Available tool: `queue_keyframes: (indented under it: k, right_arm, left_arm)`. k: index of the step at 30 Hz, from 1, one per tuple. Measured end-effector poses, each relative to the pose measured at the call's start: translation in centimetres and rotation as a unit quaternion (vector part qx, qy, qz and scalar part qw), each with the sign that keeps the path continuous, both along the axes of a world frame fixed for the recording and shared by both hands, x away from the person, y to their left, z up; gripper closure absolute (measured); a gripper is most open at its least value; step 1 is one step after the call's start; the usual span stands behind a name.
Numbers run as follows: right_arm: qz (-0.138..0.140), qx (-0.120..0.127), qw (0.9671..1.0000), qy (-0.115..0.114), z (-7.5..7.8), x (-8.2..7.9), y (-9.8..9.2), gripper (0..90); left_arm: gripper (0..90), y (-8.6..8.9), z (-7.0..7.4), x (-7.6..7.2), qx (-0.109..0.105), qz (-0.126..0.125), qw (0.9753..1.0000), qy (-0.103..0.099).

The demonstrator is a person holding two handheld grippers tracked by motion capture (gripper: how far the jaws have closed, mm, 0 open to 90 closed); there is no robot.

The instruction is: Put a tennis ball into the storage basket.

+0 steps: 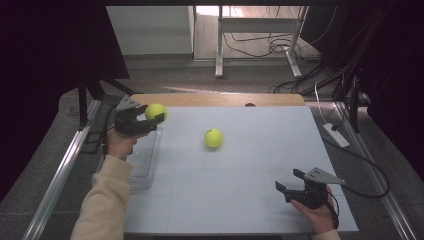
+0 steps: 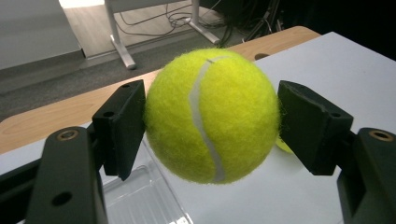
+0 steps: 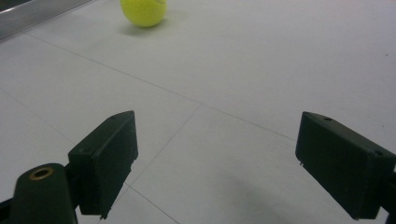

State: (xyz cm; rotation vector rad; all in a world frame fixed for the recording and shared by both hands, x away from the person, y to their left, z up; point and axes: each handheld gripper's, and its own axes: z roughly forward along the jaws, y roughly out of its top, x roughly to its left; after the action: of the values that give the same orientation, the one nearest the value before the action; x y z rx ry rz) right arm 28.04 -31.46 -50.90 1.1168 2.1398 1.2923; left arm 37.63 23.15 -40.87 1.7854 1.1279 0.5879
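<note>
Over at nine o'clock on the table [image 1: 240, 200], the left gripper [image 1: 152, 118] is pinching a ball [image 1: 155, 111], lifted clear above a clear tray [image 1: 142, 165] that sits at the table's left edge. Up close in the left gripper view, that ball [image 2: 212, 114] is squeezed between both jaws, its white seam curving down the front, with the tray [image 2: 140, 200] just below. Moving to the centre, a second ball [image 1: 213, 138] rests alone on the table, well apart from both grippers. Down at five o'clock, the right gripper [image 1: 290, 182] hovers low with its jaws spread wide, nothing between them; from its own view the second ball [image 3: 143, 11] lies far off at eleven o'clock
</note>
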Motion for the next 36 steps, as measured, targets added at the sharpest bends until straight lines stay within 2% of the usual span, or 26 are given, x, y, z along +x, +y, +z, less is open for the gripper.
queue_keyframes:
  k: [19,36]
  right_arm:
    - [0.0,0.001,1.0,0.0,-0.1,0.0,0.0,13.2]
    - [0.0,0.0,1.0,0.001,-0.1,0.1,0.0,13.2]
  left_arm:
    - [27.6,1.4,-0.3,0.5,0.011,0.028,0.9996,0.003]
    - [27.5,2.2,0.3,1.2,0.023,0.049,0.9985,0.0]
